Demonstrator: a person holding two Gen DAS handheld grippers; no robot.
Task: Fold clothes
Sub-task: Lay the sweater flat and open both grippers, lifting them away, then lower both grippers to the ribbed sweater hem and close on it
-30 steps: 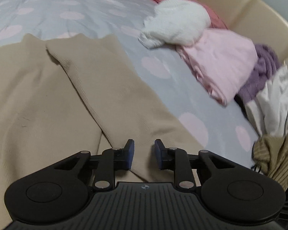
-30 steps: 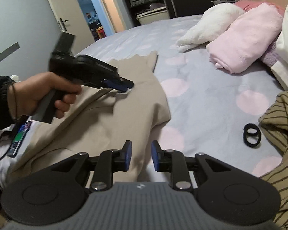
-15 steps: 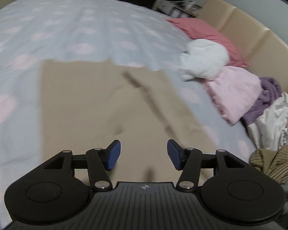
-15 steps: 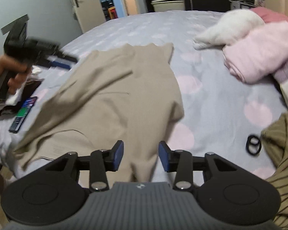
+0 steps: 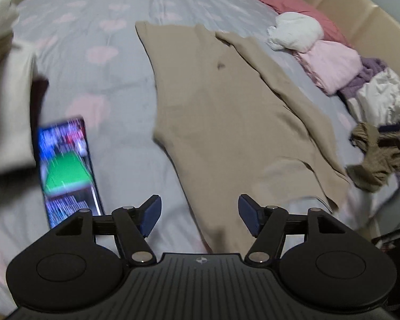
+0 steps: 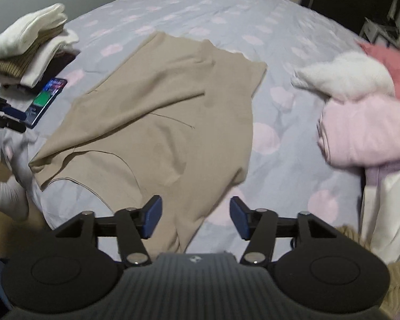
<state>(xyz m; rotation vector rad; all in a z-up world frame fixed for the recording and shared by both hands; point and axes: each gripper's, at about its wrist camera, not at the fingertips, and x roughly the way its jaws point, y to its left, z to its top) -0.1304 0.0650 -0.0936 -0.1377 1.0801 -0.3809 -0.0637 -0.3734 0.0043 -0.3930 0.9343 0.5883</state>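
Dotted bed [image 5: 125, 21], beige garment [image 5: 226, 112] flat, L gripper [image 5: 200, 217] + R gripper [image 6: 196, 217] agape, phone(?) [image 5: 66, 165] nearby

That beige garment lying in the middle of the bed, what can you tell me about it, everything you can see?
The beige garment is plain tan cloth, thin and matte, with fine seam lines. It lies spread nearly flat on the grey bedspread with pink spots, one long side flap folded over its body. Its near end drapes over the bed's edge. Nothing holds it: both grippers, left and right, are open above its near end. The phone lies apart.
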